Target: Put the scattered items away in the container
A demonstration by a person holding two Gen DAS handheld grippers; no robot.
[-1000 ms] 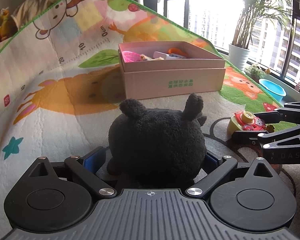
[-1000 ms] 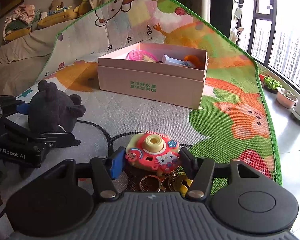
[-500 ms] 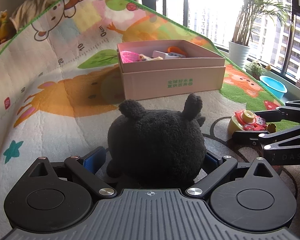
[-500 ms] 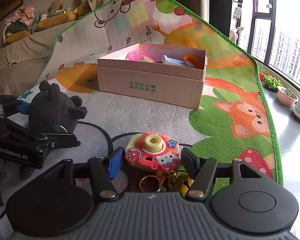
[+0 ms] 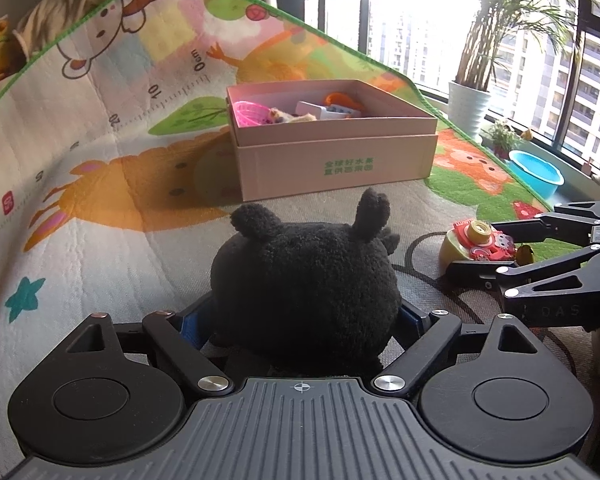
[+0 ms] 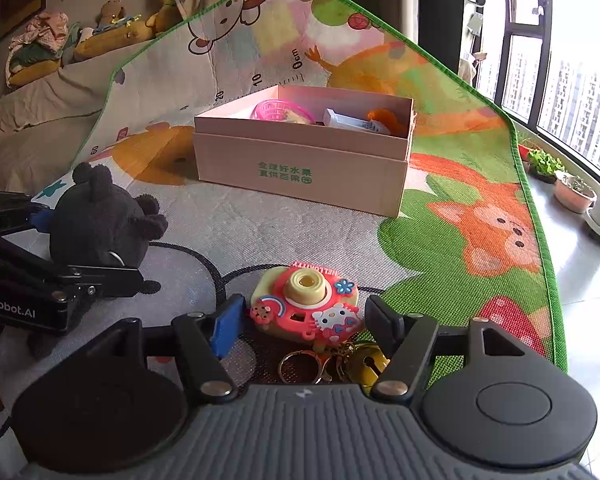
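Note:
A black plush toy [image 5: 304, 284] sits between the fingers of my left gripper [image 5: 302, 316], which is shut on it; it also shows in the right wrist view [image 6: 96, 220]. A pink and yellow toy camera [image 6: 306, 304] with a key ring lies on the mat between the open fingers of my right gripper [image 6: 304, 318], a small gap on each side; it shows in the left wrist view too [image 5: 476, 240]. The pink cardboard box [image 5: 332, 160] stands open ahead, holding a pink basket, a white tube and an orange item; it also shows in the right wrist view [image 6: 300, 168].
A colourful play mat [image 5: 100, 184] covers the surface and curls up at the back. A potted plant [image 5: 470, 108] and a blue basin [image 5: 534, 172] stand by the window on the right. Soft toys and cushions [image 6: 80, 36] lie at the back left.
The left gripper has lifted slightly with the plush toy and the box looks a little nearer. The right gripper stays open around the toy camera, edged slightly forward.

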